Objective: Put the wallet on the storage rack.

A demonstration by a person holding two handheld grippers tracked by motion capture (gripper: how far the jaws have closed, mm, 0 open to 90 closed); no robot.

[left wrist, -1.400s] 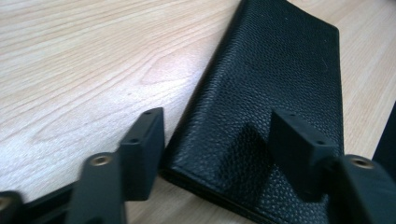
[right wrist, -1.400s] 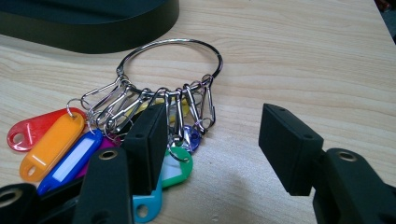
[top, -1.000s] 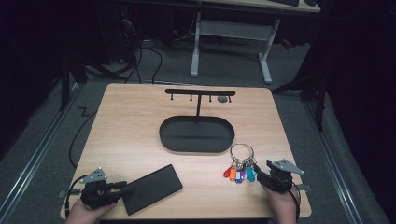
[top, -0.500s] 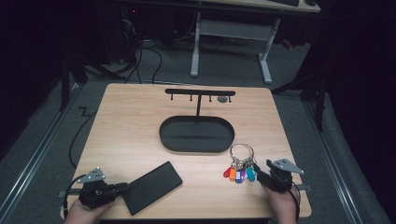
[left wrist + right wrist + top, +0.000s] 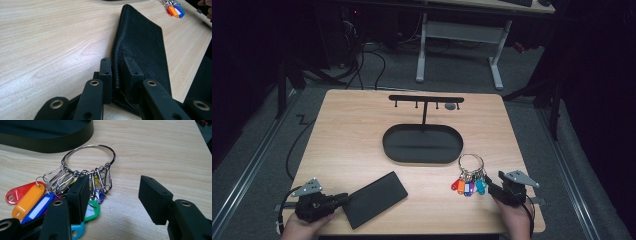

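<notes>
in the high view the left gripper (image 5: pixel 343 199) sits at the lower left of the frame, at the near corner of a black wallet (image 5: pixel 374 199) that lies flat and slanted on the wooden table (image 5: pixel 352 135). its jaws have just been closing, and in the left gripper view they are narrow, one pad on each side of the wallet's (image 5: pixel 140 47) stitched edge, pressing on it. the wallet runs from the bottom centre of that view up toward the upper right

the right gripper (image 5: pixel 488 187) is at the lower right of the high view, just beside a key ring (image 5: pixel 470 172) with coloured tags. in the right gripper view its jaws stand wide with bare table between them; the left jaw lies over some of the tags, and the key ring (image 5: pixel 88 157) fans its red, orange, blue and green tags to the lower left. nothing is gripped there

above the key ring in the high view, at the centre of the frame, an oval black tray (image 5: pixel 422 145) lies on the table with a hook rack (image 5: pixel 426 100) rising from its far edge
</notes>
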